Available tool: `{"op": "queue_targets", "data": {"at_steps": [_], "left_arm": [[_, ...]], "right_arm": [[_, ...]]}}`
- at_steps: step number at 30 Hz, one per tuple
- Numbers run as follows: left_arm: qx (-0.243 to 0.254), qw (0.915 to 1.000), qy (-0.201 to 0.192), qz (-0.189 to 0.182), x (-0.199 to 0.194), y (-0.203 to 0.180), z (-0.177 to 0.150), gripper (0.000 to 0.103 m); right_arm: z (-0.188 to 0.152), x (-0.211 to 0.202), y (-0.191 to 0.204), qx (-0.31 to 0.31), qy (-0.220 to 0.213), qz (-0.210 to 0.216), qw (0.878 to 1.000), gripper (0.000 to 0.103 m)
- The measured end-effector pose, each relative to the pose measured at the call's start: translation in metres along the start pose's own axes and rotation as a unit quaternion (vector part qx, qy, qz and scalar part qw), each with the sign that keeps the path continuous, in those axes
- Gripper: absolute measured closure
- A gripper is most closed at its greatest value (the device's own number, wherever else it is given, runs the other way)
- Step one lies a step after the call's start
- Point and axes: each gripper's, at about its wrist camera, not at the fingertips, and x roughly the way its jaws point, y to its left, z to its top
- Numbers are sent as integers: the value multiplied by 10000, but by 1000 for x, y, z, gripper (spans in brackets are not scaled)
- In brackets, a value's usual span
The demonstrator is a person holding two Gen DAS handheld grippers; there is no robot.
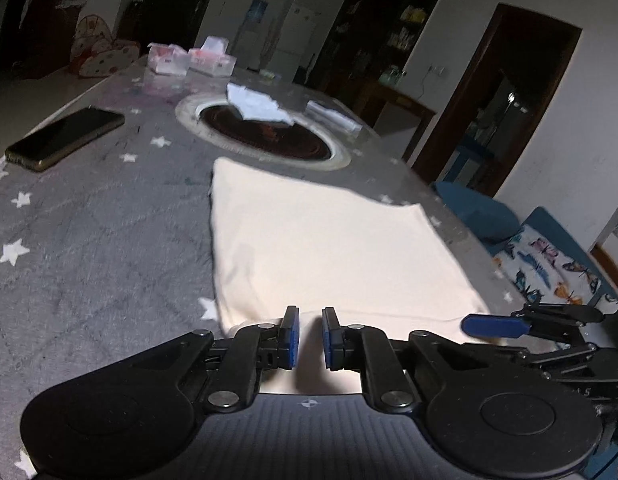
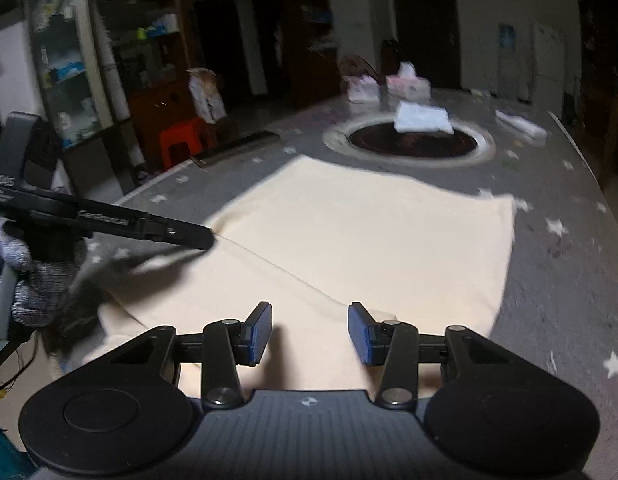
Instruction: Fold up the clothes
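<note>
The cream garment (image 1: 325, 248) lies flat in a rectangle on the starred tabletop (image 1: 93, 240), both the left gripper (image 1: 310, 336) and right gripper (image 2: 310, 330) with fingers apart over its near edge, so any further fold should pinch both near corners evenly.

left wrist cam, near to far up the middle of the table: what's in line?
left gripper → cream garment → round dark inset → white folded cloth → tissue packs at the far edge.
</note>
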Motion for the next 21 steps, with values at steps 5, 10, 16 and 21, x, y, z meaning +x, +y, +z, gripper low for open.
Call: {"op": "queue_targets", "data": {"at_steps": [5,10,16,21], "left_arm": [[125,9998,-76,-127,-16,-8,-4,89],[478,9983,72,-329,-21,-25,-18,89],[679,9972,127,-290,-26,-30,-27,88],[847,9959,172,-257,-30,-33,-35,88]], "right_arm": [[-6,-15,6,-220,-13,-19,9998,61],[-18,-17,16,-584,203,-100,9980,61],[-22,-29,27,-755,68,-173,9970,61],[-31,-32,28,-698,129,-174,9973,66]]}}
